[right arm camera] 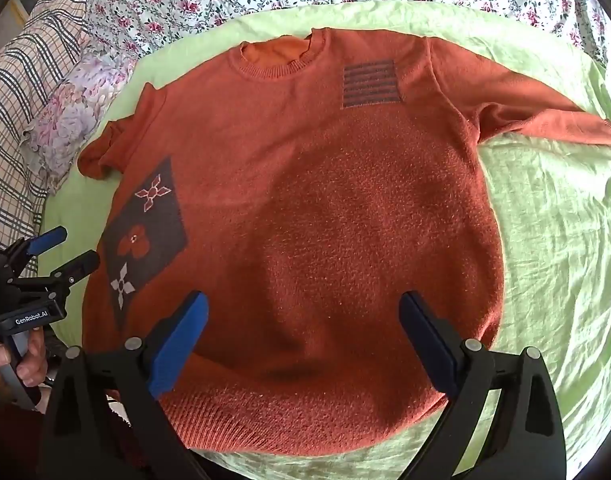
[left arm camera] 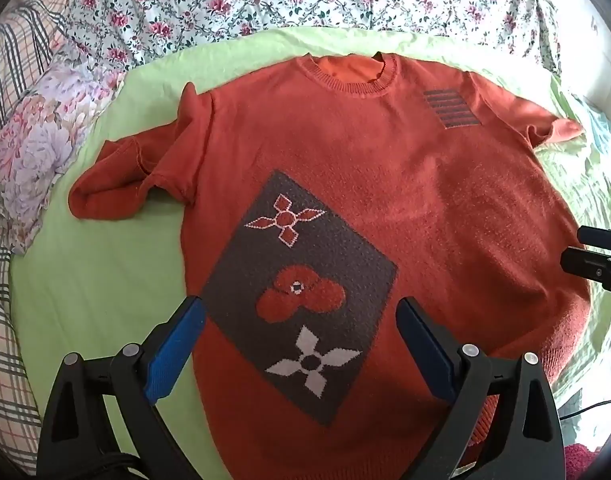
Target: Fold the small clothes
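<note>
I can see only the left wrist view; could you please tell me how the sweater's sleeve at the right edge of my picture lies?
Observer: In the right wrist view, that sleeve of the orange sweater runs out straight and flat over the green sheet, and its cuff reaches the picture's edge.
Operator: Thank you. Are the right tongs gripping the hem?
Observer: No. They are open, and the ribbed hem lies spread on the sheet below them, with nothing pinched.
</note>
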